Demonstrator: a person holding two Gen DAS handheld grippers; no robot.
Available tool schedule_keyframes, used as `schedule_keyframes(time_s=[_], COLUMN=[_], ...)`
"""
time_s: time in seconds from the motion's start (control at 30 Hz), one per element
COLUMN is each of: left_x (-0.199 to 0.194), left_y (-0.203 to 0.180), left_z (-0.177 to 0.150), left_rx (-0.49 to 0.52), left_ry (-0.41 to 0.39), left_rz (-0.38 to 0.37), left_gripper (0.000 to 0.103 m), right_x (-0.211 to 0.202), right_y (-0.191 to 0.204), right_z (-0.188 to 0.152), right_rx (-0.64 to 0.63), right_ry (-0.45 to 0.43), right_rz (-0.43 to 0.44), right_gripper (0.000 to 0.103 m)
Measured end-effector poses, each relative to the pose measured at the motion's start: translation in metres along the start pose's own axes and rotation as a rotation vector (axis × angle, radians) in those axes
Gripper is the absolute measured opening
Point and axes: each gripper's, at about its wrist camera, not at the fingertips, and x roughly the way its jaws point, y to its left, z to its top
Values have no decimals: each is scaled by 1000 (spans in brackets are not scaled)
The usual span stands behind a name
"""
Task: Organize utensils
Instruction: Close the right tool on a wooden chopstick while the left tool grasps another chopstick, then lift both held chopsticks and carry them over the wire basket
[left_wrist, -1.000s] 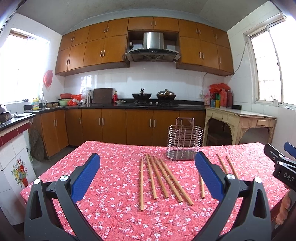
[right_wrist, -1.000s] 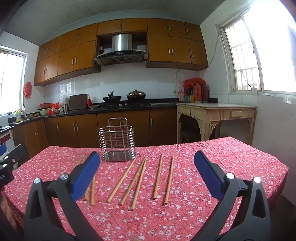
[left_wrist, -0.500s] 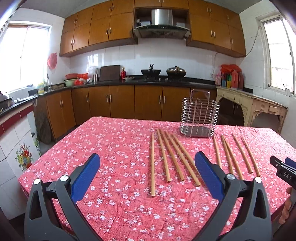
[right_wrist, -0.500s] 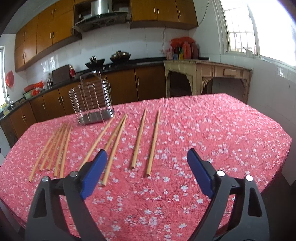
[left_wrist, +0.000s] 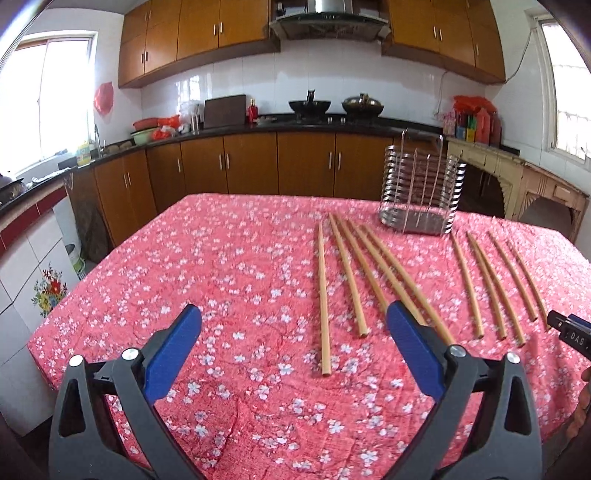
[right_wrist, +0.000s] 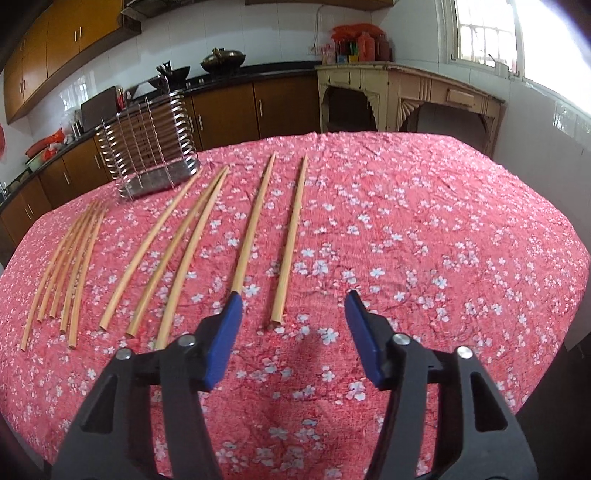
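My left gripper (left_wrist: 291, 332) has its jaws spread wide over the table, nothing in them. Its camera catches the stove hood (left_wrist: 328, 18) and a window (left_wrist: 48, 99), which the right camera misses. The right gripper (right_wrist: 293, 314) sits half-open, empty, low by the nearest chopstick ends, and its view shows the cream side table (right_wrist: 406, 96) properly. The chopsticks (right_wrist: 288, 240), pale round wooden sticks, lie flat in loose rows on the red floral tablecloth (right_wrist: 443, 240), which looks a bit wrinkled. The wire utensil holder (left_wrist: 421, 199), shiny metal, stands upright just beyond them. Brown wooden cabinets (left_wrist: 251, 166) run along the wall.
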Motion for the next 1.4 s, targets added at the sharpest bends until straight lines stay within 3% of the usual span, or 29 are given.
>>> schedule_keyframes(time_s=[0.17,0.3,0.43,0.53,0.67,0.87,1.0,1.03,1.4], left_x=[16,34,47,49,49,49,49,49,49], left_y=[-2,-4,-8,-9,-10,-12,-12,-13,-8], left_z=[-3,-7,-10,-14,-19,-26,-26,-26,-24], left_rx=[9,21,26,25,20,15,20,29,23], left_ry=[59,142,194,212,226,212,201,202,210], left_rz=[0,-5,-12,-20,-27,-30,-18,-21,-74], left_gripper=[85,68,58,56,55,43,12,8,7], right_x=[13,17,17,16,16,15,14,14,12], right_y=[3,0,-4,-6,-6,-2,1,1,-4], right_z=[-1,0,1,0,-1,-4,-6,-6,-7], right_rx=[-4,12,32,39,28,22,9,9,26], right_ry=[34,34,37,35,29,21,12,10,10], right_rz=[-25,-31,-24,-23,-33,-42,-48,-46,-23], right_gripper=[31,11,10,11,12,12,9,8,7])
